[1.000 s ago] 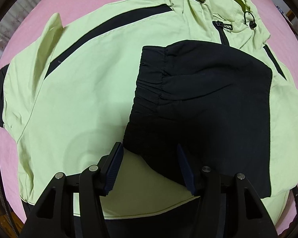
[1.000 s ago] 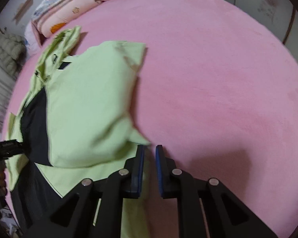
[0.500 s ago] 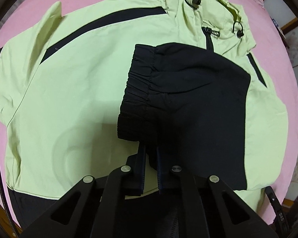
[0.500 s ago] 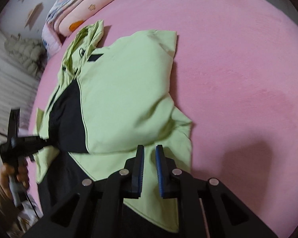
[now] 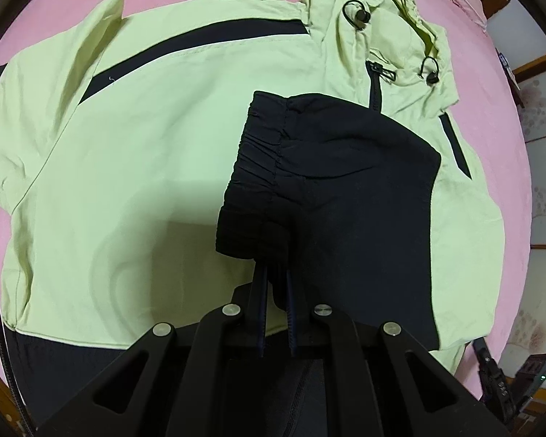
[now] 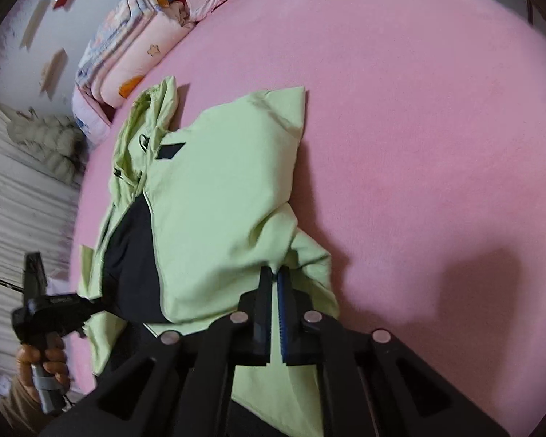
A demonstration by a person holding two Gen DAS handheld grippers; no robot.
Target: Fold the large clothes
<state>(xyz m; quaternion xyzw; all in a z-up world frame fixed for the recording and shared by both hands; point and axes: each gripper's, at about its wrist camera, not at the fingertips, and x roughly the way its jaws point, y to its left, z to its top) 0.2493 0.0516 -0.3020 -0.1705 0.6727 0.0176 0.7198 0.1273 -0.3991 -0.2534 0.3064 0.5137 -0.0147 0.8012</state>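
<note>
Matte black gripper arms with silver screws, dark blue ribbed fingers (image 6: 283,291)

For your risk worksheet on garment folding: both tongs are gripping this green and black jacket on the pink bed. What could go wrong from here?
1. The left tongs pinch only the black sleeve cuff; it may slip free.
2. The right tongs hold a bunched green fold; pulling could lock in creases.
3. The hood lies crumpled, so the fold may end lumpy.

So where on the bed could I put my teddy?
The pink bed is bare to the right of the green jacket, up to the folded quilts. The jacket side is crowded: both the left gripper and right gripper pinch it.
</note>
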